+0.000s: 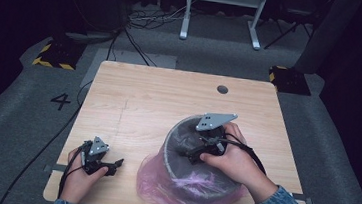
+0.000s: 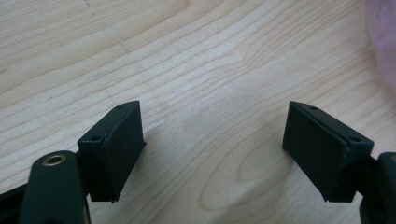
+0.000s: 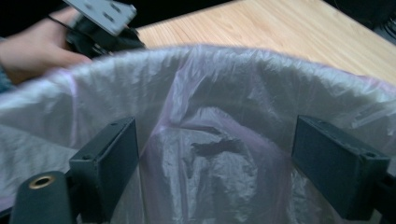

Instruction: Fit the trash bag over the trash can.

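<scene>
A dark round bin [image 1: 180, 147] lined with a thin pink plastic bag [image 1: 158, 183] stands on the wooden table [image 1: 169, 96], near the front right. The bag's loose film spills around the bin's base. My right gripper [image 1: 195, 156] hangs over the bin's mouth. In the right gripper view it [image 3: 217, 163] is open, jaws wide apart just above the bag's rim [image 3: 224, 60], with nothing between them. My left gripper [image 1: 114, 166] rests low at the table's front left, left of the bin. It [image 2: 212, 149] is open over bare wood. An edge of the pink bag [image 2: 385, 42] lies to its right.
A round cable hole [image 1: 222, 89] sits near the table's far edge. Black cables trail off the table's left side onto grey carpet. On the floor beyond stand yellow-and-black striped blocks [image 1: 53, 54] [image 1: 289, 80] and a white desk frame [image 1: 223, 10].
</scene>
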Demonstrator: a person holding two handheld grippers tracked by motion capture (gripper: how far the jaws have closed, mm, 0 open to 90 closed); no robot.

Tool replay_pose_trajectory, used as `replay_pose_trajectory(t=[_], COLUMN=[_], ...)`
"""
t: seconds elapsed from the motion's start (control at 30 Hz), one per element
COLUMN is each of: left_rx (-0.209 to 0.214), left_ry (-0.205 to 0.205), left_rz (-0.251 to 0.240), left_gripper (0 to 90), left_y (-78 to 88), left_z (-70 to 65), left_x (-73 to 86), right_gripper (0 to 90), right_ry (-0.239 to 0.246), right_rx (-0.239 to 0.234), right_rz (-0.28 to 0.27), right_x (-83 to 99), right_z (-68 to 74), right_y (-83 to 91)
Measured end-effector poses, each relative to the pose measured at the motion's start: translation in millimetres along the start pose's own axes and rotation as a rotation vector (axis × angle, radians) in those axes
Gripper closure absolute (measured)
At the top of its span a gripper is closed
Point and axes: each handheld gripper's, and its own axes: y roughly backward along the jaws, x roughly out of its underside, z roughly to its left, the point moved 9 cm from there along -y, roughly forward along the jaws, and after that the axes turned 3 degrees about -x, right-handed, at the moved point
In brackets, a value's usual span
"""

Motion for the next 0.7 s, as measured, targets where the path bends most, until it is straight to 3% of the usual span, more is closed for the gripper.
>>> replay_pose_trajectory(t=[0.23,0.43,0.53,0.7], left_rx=[-0.001,-0.001,0.0,0.0], left_ry=[0.001,0.0,0.0,0.0], left_rz=[0.0,0.0,0.0,0.001], left_gripper=[19.8,19.8,19.8,19.7], left_y=[-0.1,-0.1,-0.1,-0.1], left_z=[-0.2,-0.2,-0.2,-0.2], left_x=[0.0,0.0,0.0,0.1], right_gripper=[18.6,23.3,28.3,28.3], right_ry=[-0.025,-0.018,0.017,0.004], right_rx=[0.01,-0.03,-0.043,-0.065], right_rz=[0.083,0.15,0.19,0.249], right_x=[11.8,22.0,26.7,36.7], right_z=[-6.4,-6.3,-6.9,-4.5], right_y=[-14.6,-22.8,-26.1,-32.9])
